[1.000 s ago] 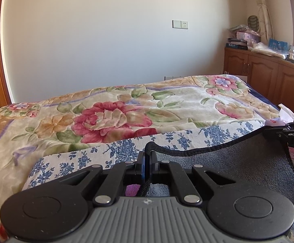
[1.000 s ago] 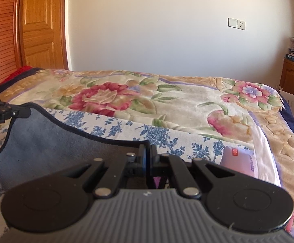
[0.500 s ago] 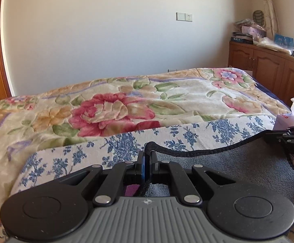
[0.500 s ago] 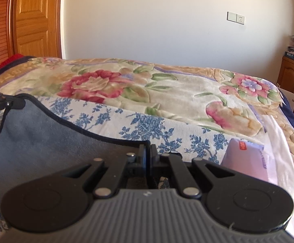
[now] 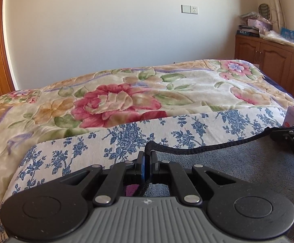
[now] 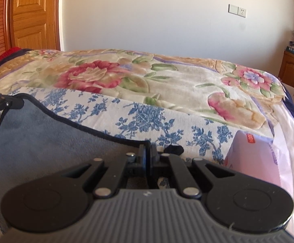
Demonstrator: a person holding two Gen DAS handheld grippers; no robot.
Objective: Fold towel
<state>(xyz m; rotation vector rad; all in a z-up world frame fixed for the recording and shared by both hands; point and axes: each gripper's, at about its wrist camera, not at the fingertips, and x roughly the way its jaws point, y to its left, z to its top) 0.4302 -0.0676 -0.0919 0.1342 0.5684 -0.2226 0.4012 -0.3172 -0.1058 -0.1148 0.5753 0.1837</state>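
Bed (image 5: 126,93) — towel (image 5: 248,162) btwn both fingers (image 5: 153,158)

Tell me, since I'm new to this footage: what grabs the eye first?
The big red flower on the floral blanket fills the middle of both views. In front of it, the left gripper and right gripper each pinch the dark hem of a grey towel, stretched between them over a blue-flowered sheet.

towel (image 5: 248,168) on sheet (image 5: 126,139), blanket (image 5: 126,97) behind, box (image 6: 254,158) right
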